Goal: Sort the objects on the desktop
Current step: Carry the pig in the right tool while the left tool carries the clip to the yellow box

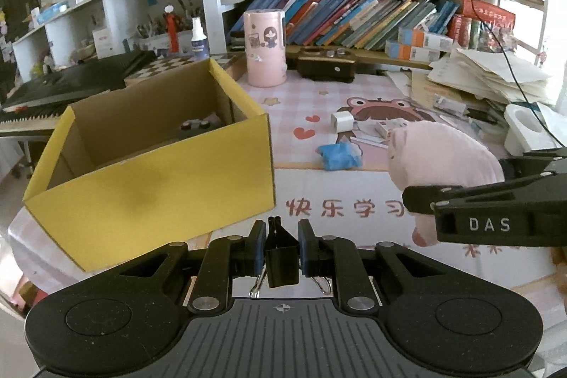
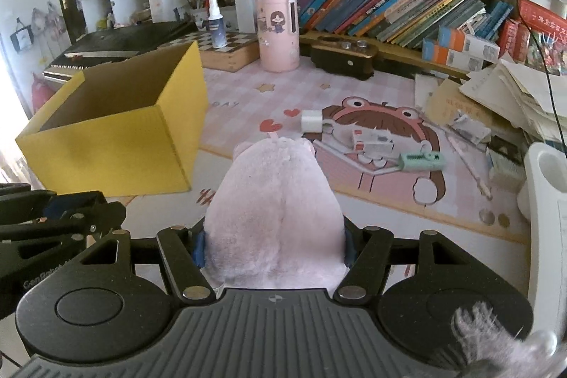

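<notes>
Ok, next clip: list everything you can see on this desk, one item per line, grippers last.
cardboard box: one, yellow outside and brown inside, open, left side of the desk mat
desk mat: one, pink check with a cartoon print, covers the desk
pink canister: one, upright at the back by the books
spray bottle: one, white and blue, on the chessboard
white charger: one, mid mat
blue crumpled item: one, mid mat
green comb-like item: one, right of the mat
books: a leaning row, back shelf
paper stack: one, right
binder clip: one, black, in the left gripper
plush toy: one, pale pink, in the right gripper
</notes>
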Demonstrator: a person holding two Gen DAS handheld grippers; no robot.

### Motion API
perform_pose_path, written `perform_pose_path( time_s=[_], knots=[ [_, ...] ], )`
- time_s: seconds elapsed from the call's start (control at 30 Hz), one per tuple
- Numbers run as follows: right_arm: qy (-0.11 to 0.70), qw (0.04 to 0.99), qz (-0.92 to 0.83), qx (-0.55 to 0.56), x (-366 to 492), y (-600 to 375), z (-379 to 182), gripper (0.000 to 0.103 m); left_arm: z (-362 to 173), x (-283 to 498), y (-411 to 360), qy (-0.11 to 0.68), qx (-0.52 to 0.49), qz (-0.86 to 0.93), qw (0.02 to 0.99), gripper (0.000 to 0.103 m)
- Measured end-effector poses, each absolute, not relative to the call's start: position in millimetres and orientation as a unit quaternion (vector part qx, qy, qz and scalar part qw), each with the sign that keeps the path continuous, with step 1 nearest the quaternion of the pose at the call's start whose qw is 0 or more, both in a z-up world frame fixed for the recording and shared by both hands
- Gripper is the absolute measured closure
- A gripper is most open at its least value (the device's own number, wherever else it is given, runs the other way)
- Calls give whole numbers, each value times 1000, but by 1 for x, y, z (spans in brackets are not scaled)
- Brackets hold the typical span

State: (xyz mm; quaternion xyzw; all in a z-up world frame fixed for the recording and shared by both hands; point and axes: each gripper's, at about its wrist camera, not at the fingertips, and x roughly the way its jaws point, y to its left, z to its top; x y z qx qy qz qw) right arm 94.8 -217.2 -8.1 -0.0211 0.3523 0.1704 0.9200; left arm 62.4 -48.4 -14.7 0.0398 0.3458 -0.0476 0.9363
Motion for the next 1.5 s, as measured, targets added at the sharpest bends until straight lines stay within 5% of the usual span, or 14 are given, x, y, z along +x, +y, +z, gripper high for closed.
perform_pose_path(
  time_s=[1.5],
  knots=[
    [360, 905, 218, -55, -20, -100, -7, 39, -8, -33, 58, 318, 22, -26, 948, 86]
  ],
)
